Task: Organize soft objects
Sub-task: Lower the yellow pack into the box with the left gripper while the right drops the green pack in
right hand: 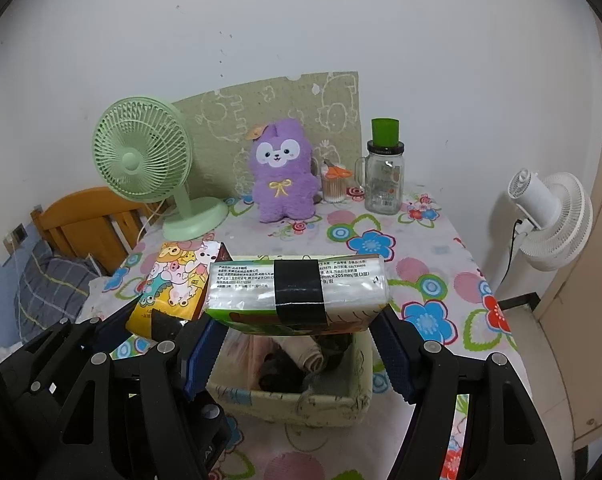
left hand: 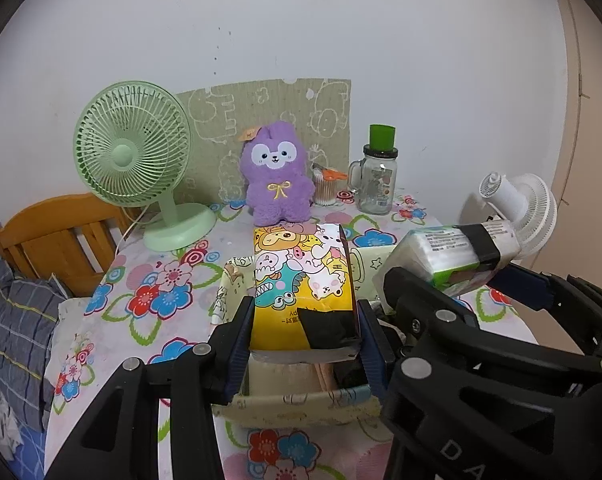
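The left gripper (left hand: 303,320) clamps the cartoon tissue pack (left hand: 301,268); the right gripper (right hand: 299,344) clamps the taped tissue pack (right hand: 297,288). Both look light and squashy (slippery wrap), best held across the middle above the fabric bin (right hand: 357,392).

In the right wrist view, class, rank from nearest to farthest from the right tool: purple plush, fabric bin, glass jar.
1. Fabric bin, directly below the right tool.
2. Purple plush, back centre.
3. Glass jar, back right, slightly farther.
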Demonstrator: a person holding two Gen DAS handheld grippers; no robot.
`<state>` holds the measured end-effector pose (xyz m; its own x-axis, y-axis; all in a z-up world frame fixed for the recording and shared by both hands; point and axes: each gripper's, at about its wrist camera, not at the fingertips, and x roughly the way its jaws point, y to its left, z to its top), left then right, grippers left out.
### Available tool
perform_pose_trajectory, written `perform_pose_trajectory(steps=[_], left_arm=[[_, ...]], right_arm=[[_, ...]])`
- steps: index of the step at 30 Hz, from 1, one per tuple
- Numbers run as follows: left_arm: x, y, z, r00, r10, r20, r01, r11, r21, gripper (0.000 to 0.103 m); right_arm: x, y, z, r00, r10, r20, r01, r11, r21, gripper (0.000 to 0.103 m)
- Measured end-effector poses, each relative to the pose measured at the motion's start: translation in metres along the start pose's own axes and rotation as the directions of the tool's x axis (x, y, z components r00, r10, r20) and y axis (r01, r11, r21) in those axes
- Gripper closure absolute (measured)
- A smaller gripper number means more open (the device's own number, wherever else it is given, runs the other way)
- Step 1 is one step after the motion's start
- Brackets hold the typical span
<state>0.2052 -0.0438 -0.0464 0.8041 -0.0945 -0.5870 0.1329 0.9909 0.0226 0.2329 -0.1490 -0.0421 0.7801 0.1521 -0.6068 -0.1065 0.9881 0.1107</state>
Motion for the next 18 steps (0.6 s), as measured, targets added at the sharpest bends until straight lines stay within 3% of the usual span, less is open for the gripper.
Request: perform_pose_trajectory(steps=[10, 13, 18], left_arm=[[0.043, 0.005, 0.0, 0.998, -0.011, -0.066, 0.01, 1.0, -0.018, 0.05], [0.051, 0.005, -0.004, 0.996, -0.018, -0.085, 0.016, 1.0, -0.017, 0.037], [0.057, 0.006, -0.008, 0.993, -0.03, -0.111, 0.028, 0.999, -0.018, 0.028]], right_arm=[[0.029, -0.011, 0.007, 1.0, -0.005, -0.021, 0.006, 1.0, 0.022, 0.03], [0.036, -0.012, 0.008, 0.999, -0.015, -0.033, 0.015, 1.0, 0.022, 0.03], [0.042, -0.011, 0.008, 0.999, -0.007, -0.038, 0.008, 1.0, 0.022, 0.03]])
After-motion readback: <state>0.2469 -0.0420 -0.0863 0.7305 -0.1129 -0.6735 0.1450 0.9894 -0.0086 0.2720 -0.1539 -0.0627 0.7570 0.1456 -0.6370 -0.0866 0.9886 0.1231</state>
